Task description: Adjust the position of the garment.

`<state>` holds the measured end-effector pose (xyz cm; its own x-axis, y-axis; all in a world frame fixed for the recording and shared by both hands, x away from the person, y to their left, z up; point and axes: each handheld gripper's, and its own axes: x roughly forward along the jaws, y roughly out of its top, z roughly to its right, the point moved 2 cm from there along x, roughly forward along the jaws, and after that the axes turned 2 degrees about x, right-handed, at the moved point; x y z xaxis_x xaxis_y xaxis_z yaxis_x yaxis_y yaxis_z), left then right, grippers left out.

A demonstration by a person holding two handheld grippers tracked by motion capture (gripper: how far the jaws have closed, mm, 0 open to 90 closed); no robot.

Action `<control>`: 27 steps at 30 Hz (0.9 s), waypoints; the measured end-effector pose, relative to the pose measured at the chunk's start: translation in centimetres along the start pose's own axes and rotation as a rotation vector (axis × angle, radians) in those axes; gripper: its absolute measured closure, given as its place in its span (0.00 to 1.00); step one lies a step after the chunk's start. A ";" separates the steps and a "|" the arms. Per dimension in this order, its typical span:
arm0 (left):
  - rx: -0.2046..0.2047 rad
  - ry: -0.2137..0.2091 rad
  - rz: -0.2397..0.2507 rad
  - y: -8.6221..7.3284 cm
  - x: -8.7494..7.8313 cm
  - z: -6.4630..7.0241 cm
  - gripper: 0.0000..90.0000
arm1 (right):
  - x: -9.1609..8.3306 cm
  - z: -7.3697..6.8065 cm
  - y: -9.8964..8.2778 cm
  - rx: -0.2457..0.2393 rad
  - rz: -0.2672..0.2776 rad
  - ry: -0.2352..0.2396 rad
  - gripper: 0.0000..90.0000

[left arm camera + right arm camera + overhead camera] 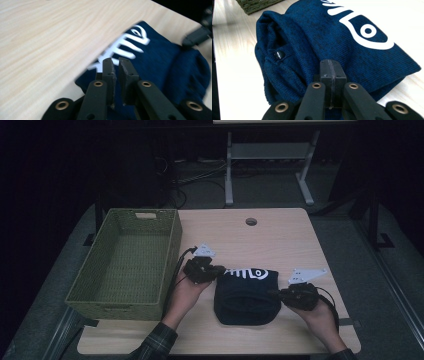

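Your folded navy garment (246,295) lies on the worktop (280,235), just right of the empty green basket (127,262). Your left hand-held gripper (117,65) is nearly closed at its left edge, a slit between the jaws, fabric not clearly pinched. Your right hand-held gripper (331,68) is fully closed at its right edge. Moving it into the basket likely remains.

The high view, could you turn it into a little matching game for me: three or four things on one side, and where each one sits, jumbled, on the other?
Things:
1. basket
2. garment
3. left gripper
4. right gripper

Places:
A. at the garment's right edge
B. on the table's left side
C. mid-table, between the two grippers
D. at the garment's upper left corner

Pairs: 1-B, 2-C, 3-D, 4-A
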<state>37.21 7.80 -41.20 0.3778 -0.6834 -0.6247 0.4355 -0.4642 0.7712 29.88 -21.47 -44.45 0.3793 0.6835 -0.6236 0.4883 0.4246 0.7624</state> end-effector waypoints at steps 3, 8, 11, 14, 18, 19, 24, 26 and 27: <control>-0.011 -0.006 -0.008 0.4 0.9 -0.7 1.00 | 0.0 -0.3 -0.3 0.003 -0.003 0.005 1.00; -0.026 -0.019 -0.055 0.2 2.8 -1.3 1.00 | 0.3 -0.7 -0.9 0.001 -0.017 0.023 1.00; -0.024 -0.032 -0.104 -0.3 3.9 -1.3 1.00 | 0.5 -0.9 -1.2 0.001 -0.031 0.032 1.00; -0.011 -0.036 -0.136 -0.8 4.7 -1.3 1.00 | 1.2 -1.5 -1.7 0.002 -0.055 0.045 1.00; -0.005 -0.033 -0.168 -1.4 6.0 -1.4 1.00 | 2.1 -2.1 -2.1 -0.023 -0.095 0.043 1.00; -0.008 -0.033 -0.172 -1.5 6.2 -1.5 1.00 | 2.3 -2.2 -2.1 -0.024 -0.103 0.043 1.00; 0.001 -0.051 -0.194 -1.6 7.3 -1.8 1.00 | 3.2 -3.2 -2.5 -0.031 -0.134 0.054 1.00; 0.004 -0.059 -0.199 -1.4 7.6 -1.9 1.00 | 3.5 -3.9 -2.5 -0.023 -0.134 0.069 1.00; 0.023 -0.061 -0.211 -1.3 7.7 -2.0 1.00 | 3.6 -4.3 -2.5 -0.031 -0.137 0.067 1.00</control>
<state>41.18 4.26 -47.18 0.2298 -0.6020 -0.7648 0.4806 -0.6131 0.6270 26.64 -17.54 -47.88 0.2565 0.6558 -0.7101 0.5072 0.5340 0.6764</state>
